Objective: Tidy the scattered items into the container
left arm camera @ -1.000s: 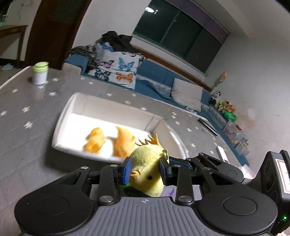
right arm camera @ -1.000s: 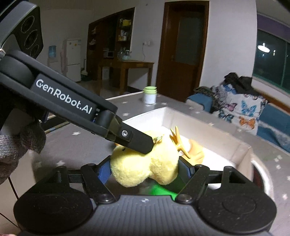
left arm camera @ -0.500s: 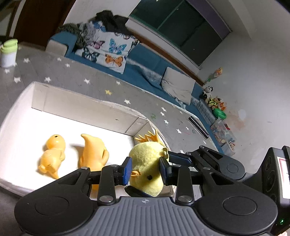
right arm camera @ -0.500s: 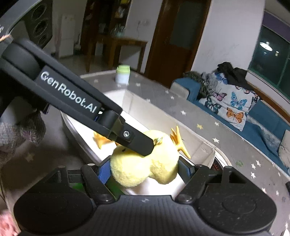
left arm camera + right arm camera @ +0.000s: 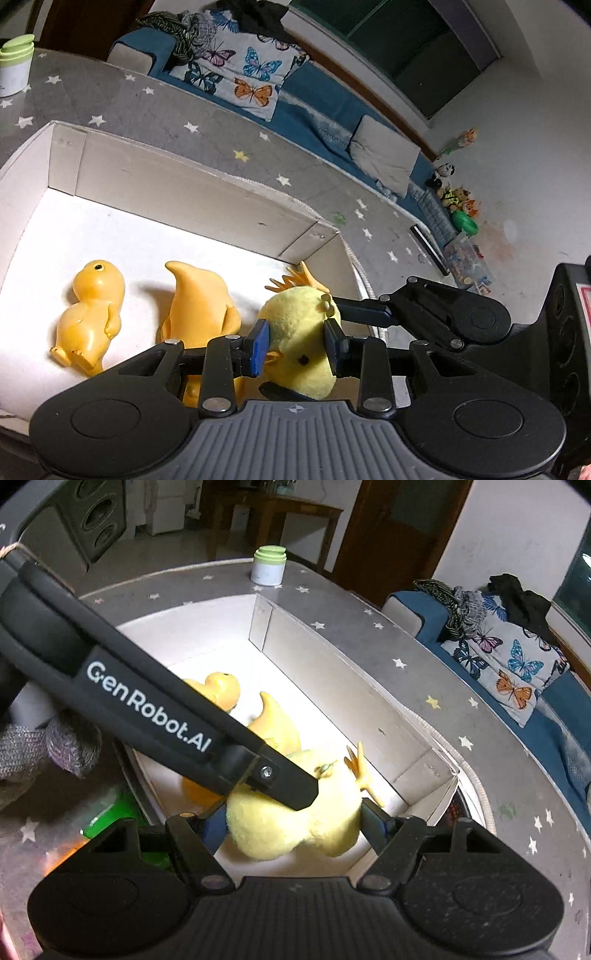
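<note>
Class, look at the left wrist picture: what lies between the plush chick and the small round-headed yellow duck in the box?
The pointed yellow toy lies between the plush chick and the round-headed duck, in the left wrist view.

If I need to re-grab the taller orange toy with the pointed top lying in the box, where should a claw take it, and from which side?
Take the pointed orange toy across its narrower upper body, just below the tip, coming from above. It lies flat on the floor of the white box, so its sides are exposed. The round-headed toy lies apart on one side; the plush chick crowds the other.
</note>
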